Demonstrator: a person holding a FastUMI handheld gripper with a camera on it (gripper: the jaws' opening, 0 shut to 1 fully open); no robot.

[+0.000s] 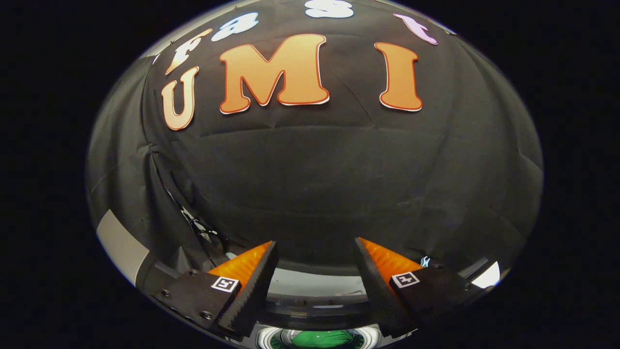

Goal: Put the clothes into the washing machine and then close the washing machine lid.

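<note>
My gripper (316,245) is open, its two fingers spread wide with nothing between them, raised and facing the booth's black cloth wall. Below and between the fingers lies the top of the washing machine (315,283), a pale grey panel with a dark band under it. Lower still, the round drum opening (319,338) shows a green piece of clothing (322,338) lying inside. I cannot tell where the lid stands.
The black cloth wall (319,184) hangs close behind the machine. A pale grey surface (121,245) runs along beyond the left finger, with some cables (201,228) against the cloth there. A bright white patch (487,276) sits past the right finger.
</note>
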